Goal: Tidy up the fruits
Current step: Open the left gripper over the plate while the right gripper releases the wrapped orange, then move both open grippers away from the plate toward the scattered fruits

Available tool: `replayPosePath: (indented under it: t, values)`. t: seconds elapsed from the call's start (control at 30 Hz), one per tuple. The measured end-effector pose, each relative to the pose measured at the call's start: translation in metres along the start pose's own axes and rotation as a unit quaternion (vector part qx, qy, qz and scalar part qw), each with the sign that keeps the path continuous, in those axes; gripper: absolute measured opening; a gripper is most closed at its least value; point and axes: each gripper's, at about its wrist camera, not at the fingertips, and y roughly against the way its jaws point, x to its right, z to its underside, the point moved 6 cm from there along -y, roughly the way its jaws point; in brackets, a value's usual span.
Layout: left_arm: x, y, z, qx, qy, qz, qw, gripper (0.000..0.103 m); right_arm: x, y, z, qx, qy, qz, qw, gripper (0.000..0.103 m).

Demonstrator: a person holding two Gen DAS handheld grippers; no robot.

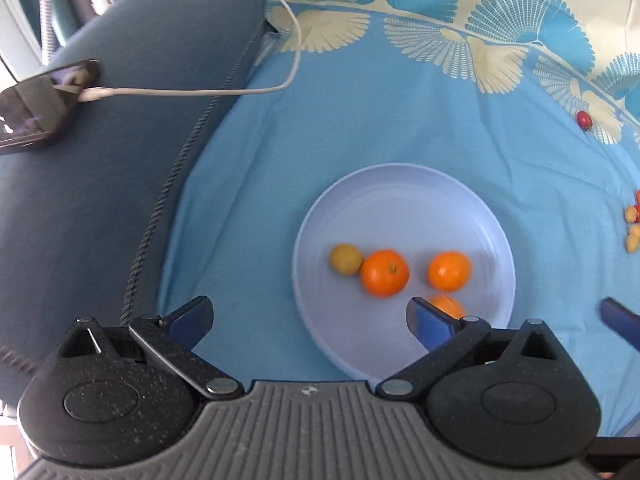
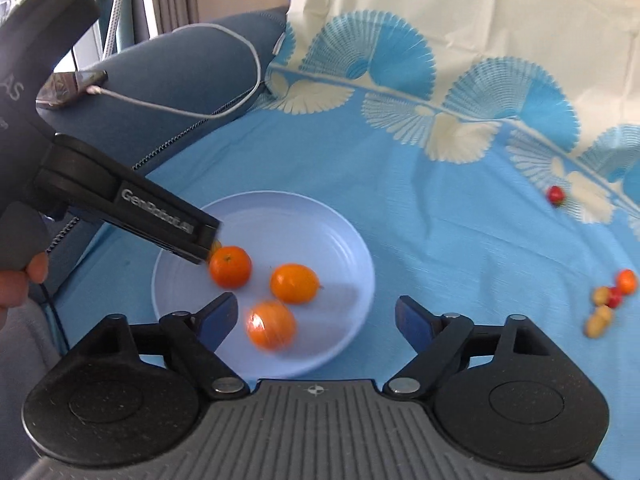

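**Loose fruit, shallow plate**

On the blue cloth, going from the left: a phone (image 1: 38,110) on its white cable (image 1: 224,90) lies on the sofa arm, clear of the work. The left gripper (image 1: 310,318) hangs over the near-left edge of the pale plate (image 1: 400,184), jaws spread wide with nothing between them. The plate holds a yellowish fruit (image 1: 346,259) touching one orange (image 1: 385,273), a second orange (image 1: 449,271) apart from it, and a third (image 2: 271,325) nearest the rim, blurred, so it may be rolling. The right gripper (image 2: 316,316) is also wide and empty above that fruit. Further right, small red and tan fruits (image 2: 610,300) and a lone red one (image 2: 556,195) lie on the cloth.

The risk, I judge, is the nearest orange running over the low rim, or a finger nudging the plate.
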Motion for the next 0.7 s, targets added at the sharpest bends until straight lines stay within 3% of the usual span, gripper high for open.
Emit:
replayPosePath:
  t: [0.17,0.37,0.7]
  values:
    - [-0.003,0.038,0.024,0.008,-0.013,-0.010,0.9998,0.103,0.004,0.047,0.011,0.010,-0.033,0.011,0.999,0.095]
    - [-0.007,0.084,0.054,0.033,-0.010,0.007,0.9994,0.103,0.003,0.097,0.025,0.030,-0.080,0.015,0.996,0.098]
    - [0.000,0.133,0.092,0.068,-0.014,0.027,0.9972,0.103,-0.012,0.165,0.044,0.094,-0.056,0.019,0.994,0.102]
